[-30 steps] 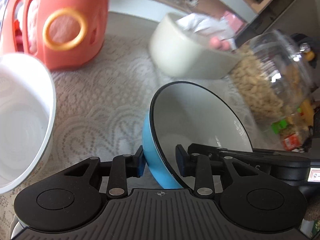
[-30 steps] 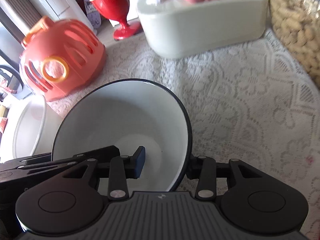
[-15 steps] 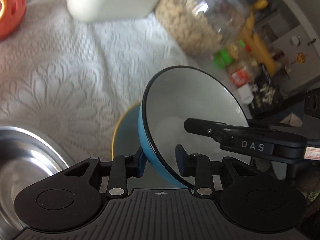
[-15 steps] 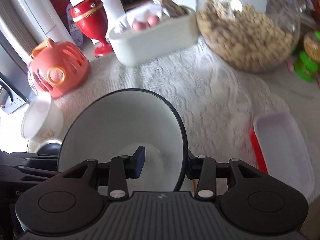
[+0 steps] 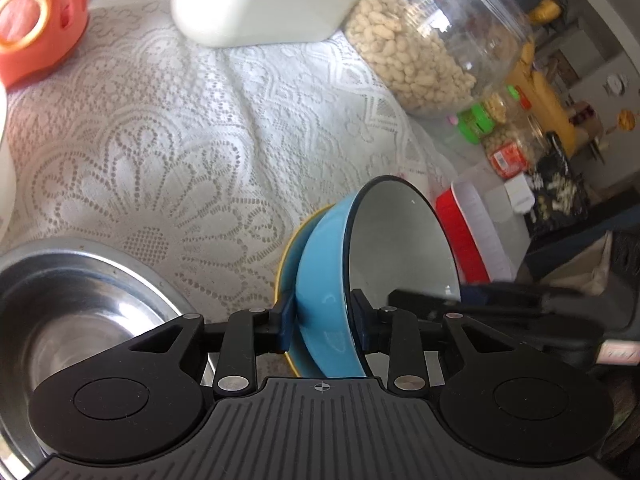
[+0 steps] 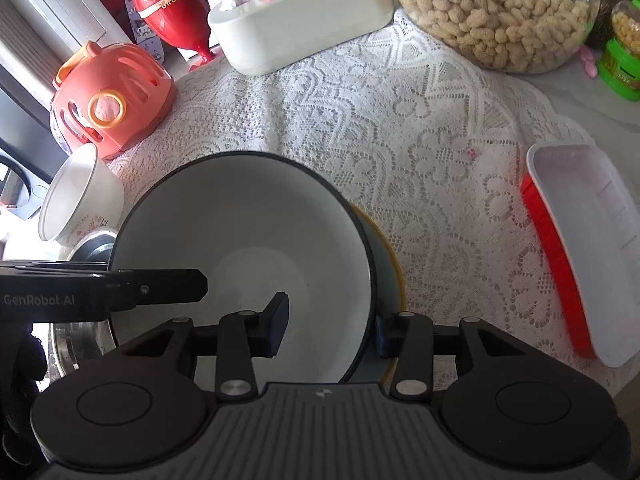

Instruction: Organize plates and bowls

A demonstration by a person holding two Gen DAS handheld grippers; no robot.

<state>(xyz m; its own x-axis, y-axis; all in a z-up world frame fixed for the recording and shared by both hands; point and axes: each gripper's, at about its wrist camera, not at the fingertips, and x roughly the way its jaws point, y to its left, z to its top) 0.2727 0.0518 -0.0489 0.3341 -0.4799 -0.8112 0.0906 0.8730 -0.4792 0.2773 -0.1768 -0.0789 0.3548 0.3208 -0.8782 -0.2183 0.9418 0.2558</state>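
Observation:
A blue bowl (image 5: 324,284) with a white inside and black rim (image 6: 248,240) is held at opposite sides of its rim by both grippers. My left gripper (image 5: 322,316) is shut on its left wall. My right gripper (image 6: 330,330) is shut on its right wall. The bowl sits tilted in or just over a yellow-rimmed plate (image 5: 286,256), which also shows in the right wrist view (image 6: 394,268). Whether they touch I cannot tell. A steel bowl (image 5: 80,304) lies to the left. A white printed bowl (image 6: 76,196) lies on its side further left.
A red-and-white rectangular dish (image 6: 580,248) lies at the right. A peanut jar (image 6: 496,12), a cream tub (image 6: 300,24), an orange plastic basket (image 6: 108,100), a red goblet (image 6: 172,8) and a green container (image 6: 622,60) stand along the back of the lace cloth (image 6: 400,120).
Both grippers have carried the blue bowl to the right and down over the yellow-rimmed plate. The steel bowl and the red dish have come into view.

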